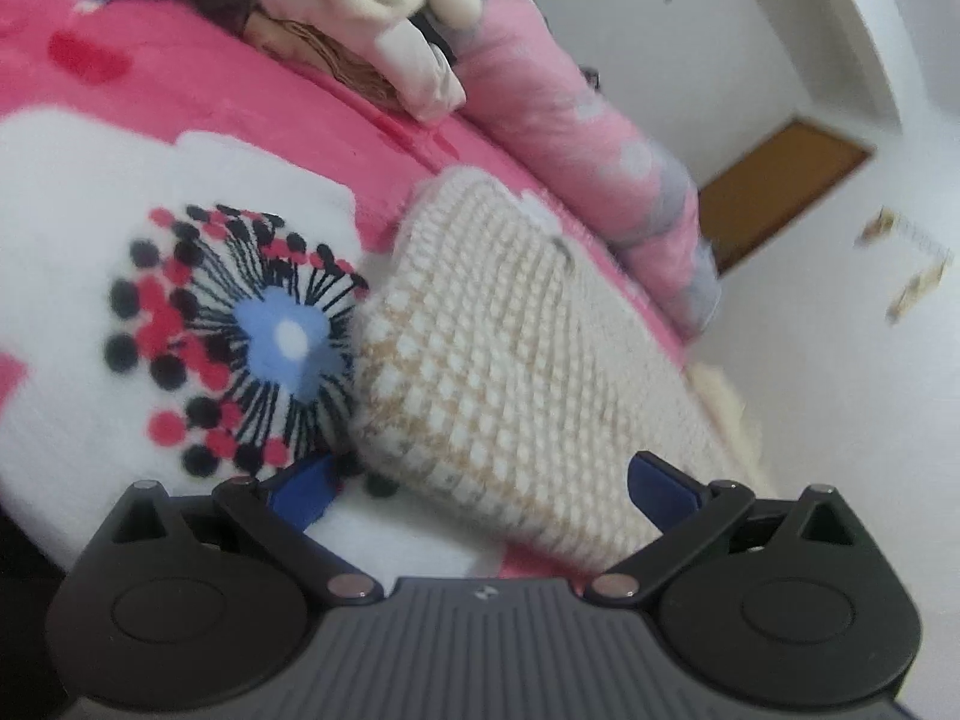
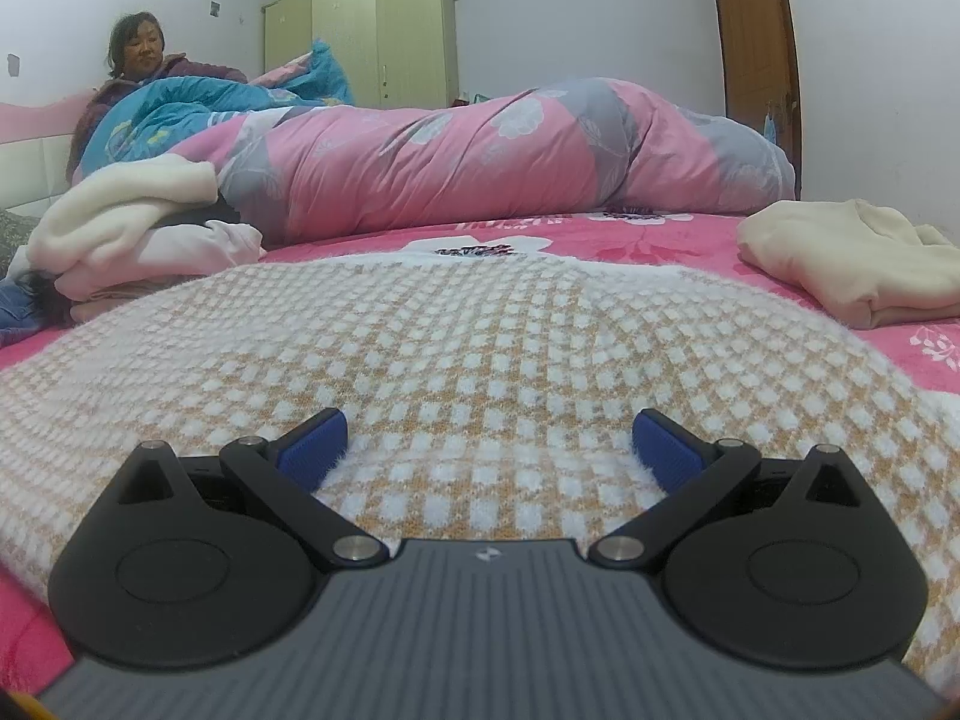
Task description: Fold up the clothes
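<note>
Right gripper (image 2: 489,444): fingers spread wide, holding nothing, low over the knit
Left gripper (image 1: 480,489): also wide open, straddling the knit's near corner
Knit (image 2: 480,348): checked cream-tan, lying flat on the bed (image 2: 660,240)
Pile (image 2: 138,222): folded clothes, bed's far left
Duvet (image 2: 480,156): rolled along the far edge

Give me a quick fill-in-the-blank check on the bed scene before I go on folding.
1. The jaws of both the left gripper and the right gripper are ____.
2. The checked knit garment lies on a ____ floral blanket.
3. The rolled quilt behind the garment is pink and ____.
4. The folded cream garment lies to the knit's ____.

Missing words: open; pink; grey; right
</note>
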Demonstrator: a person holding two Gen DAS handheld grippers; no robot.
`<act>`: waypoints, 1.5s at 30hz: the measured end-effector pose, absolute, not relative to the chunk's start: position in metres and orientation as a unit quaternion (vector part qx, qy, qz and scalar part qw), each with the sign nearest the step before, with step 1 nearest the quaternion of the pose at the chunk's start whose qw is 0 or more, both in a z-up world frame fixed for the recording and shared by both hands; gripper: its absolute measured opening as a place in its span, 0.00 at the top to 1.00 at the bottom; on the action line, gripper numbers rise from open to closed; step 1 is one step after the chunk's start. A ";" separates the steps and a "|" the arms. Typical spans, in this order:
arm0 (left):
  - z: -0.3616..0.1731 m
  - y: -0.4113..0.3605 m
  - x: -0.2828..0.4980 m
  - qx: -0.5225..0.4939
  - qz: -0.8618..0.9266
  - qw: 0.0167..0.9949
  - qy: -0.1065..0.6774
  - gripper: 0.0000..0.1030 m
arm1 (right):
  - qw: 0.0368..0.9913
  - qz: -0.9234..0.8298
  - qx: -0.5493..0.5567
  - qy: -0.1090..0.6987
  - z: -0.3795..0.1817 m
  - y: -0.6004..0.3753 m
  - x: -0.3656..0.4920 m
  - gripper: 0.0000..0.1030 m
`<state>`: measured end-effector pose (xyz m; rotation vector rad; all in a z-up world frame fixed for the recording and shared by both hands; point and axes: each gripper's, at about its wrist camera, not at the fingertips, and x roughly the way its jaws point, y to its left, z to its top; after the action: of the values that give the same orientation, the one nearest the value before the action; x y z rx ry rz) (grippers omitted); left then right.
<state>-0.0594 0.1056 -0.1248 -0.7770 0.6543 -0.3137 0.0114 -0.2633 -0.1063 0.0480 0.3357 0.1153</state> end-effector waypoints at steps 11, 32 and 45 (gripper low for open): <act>-0.112 0.148 0.020 -0.351 -0.264 0.819 0.369 0.13 | 0.985 0.058 0.025 0.162 -0.107 -0.264 0.010 0.01; -0.128 0.117 0.127 -0.292 -0.353 0.763 0.457 0.66 | 0.976 0.088 0.017 0.200 -0.078 -0.236 0.029 0.01; -0.051 0.101 0.102 -0.328 -0.330 0.774 0.428 0.76 | 0.969 0.093 0.011 0.229 -0.087 -0.234 0.039 0.01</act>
<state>0.1019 0.1012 -0.0511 -0.7107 0.9276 -0.7153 0.0388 -0.2340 -0.0865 0.0223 0.4622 0.1877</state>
